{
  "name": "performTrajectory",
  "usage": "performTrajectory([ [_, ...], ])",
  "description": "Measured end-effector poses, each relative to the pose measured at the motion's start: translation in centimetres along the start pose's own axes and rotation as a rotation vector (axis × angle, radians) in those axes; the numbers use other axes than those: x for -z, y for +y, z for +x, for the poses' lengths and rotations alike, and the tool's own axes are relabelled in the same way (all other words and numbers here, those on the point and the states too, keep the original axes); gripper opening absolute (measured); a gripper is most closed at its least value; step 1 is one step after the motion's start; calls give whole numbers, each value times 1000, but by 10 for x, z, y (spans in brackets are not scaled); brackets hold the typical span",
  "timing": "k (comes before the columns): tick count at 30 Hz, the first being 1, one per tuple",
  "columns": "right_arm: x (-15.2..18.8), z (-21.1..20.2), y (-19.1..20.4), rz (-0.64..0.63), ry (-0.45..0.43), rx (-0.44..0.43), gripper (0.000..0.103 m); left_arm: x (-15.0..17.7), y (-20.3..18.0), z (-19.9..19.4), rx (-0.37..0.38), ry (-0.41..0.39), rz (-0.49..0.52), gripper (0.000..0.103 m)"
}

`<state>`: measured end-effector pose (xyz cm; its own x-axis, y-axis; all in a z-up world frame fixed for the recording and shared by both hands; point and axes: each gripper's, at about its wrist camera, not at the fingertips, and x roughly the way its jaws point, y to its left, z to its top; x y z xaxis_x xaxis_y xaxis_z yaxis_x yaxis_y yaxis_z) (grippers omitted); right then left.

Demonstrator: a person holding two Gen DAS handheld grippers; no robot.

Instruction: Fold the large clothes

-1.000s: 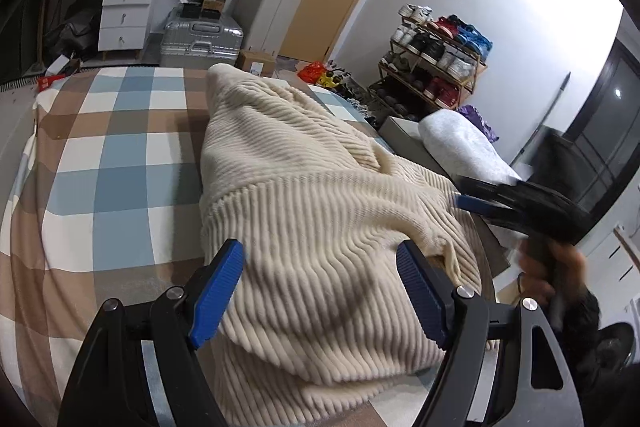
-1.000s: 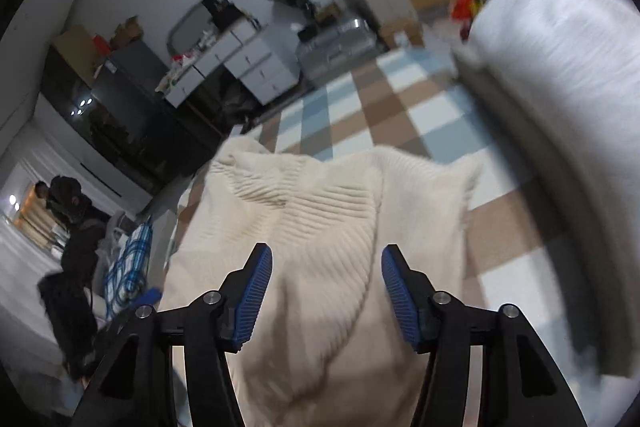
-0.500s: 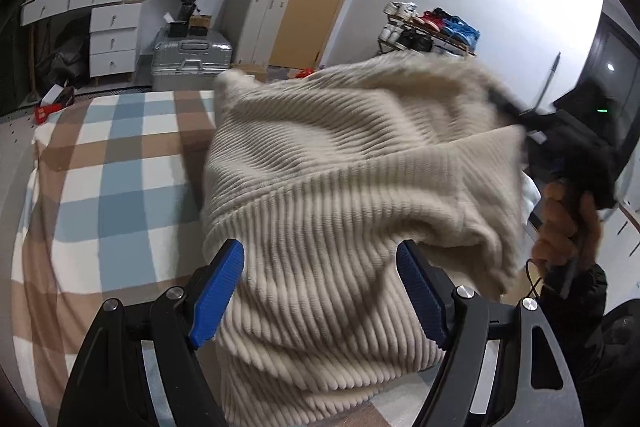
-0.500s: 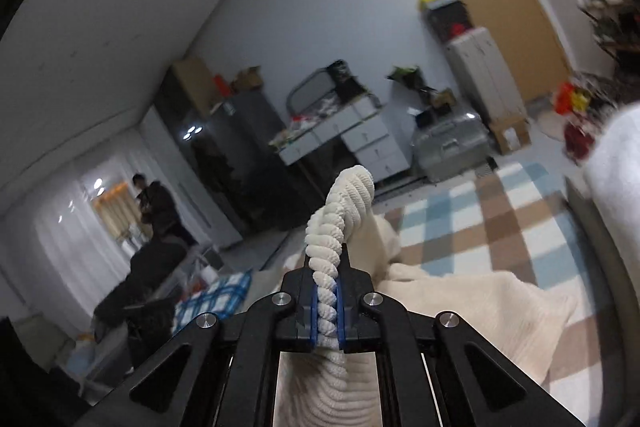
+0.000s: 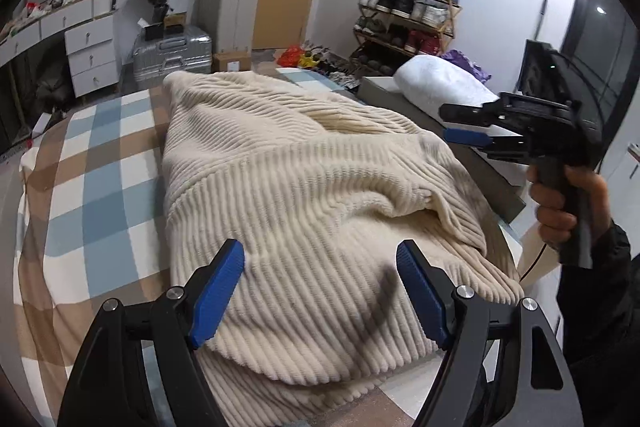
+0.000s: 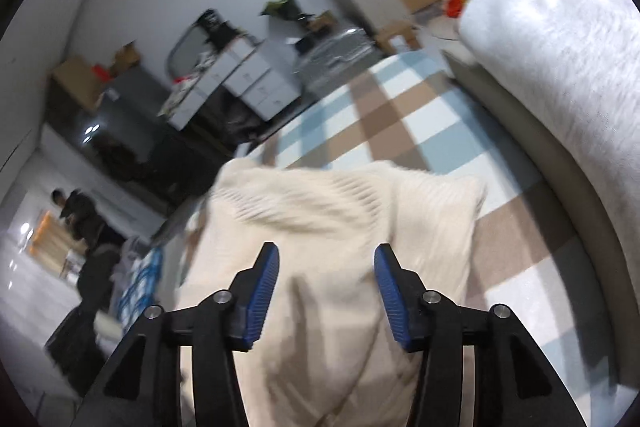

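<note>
The cream sweater (image 5: pixel 304 195), lifted in a pinch half a second ago, has dropped back onto the checked bedspread (image 5: pixel 80 187); the right gripper (image 6: pixel 326 291) is opening with nothing between its pads. The left gripper (image 5: pixel 320 291) hovers apart, empty. The right-hand edge looks bunched, though blur hides detail, so folding now could trap that lump.

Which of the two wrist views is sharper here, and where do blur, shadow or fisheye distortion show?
Left wrist view: sharp; the cream sweater shows crisp ribs, with a gripper shadow on its near end; door and walls bow from the fisheye. Right wrist view: motion-blurred throughout, sweater ribs and dresser smeared, only the right gripper crisp.
</note>
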<state>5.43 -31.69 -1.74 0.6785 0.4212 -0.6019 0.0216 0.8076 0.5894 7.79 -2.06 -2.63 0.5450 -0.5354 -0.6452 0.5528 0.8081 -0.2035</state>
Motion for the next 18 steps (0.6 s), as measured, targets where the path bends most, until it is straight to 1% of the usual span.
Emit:
performTrajectory([
  [2, 13, -2, 5, -3, 34, -18, 53, 1, -3, 6, -12, 16, 14, 75],
  [5, 29, 13, 21, -67, 96, -41, 53, 4, -7, 8, -26, 16, 32, 75],
  [6, 35, 15, 28, -102, 111, -43, 53, 5, -8, 7, -29, 17, 41, 75],
  [8, 47, 20, 51, -216, 107, -9, 54, 6, -8, 7, -35, 24, 48, 75],
  [9, 51, 20, 64, -293, 104, -16, 54, 6, -9, 7, -37, 29, 50, 75],
  [11, 54, 22, 78, -357, 100, -45, 54, 8, -11, 7, -42, 37, 68, 75],
  [12, 55, 25, 82, -376, 100, -39, 56, 9, -13, 7, -49, 41, 79, 75],
  [14, 56, 44, 86, -428, 108, 33, 56, 12, -15, 8, -57, 49, 94, 75],
  [15, 57, 53, 85, -433, 120, 37, 52, 14, -16, 8, -59, 48, 97, 75],
  [16, 59, 64, 80, -431, 137, 35, 44, 15, -16, 8, -60, 48, 98, 75],
  [17, 60, 71, 77, -431, 145, 46, 19, 17, -16, 8, -61, 48, 101, 75],
  [18, 62, 76, 75, -433, 157, 48, 9, 18, -16, 8, -58, 49, 104, 75],
])
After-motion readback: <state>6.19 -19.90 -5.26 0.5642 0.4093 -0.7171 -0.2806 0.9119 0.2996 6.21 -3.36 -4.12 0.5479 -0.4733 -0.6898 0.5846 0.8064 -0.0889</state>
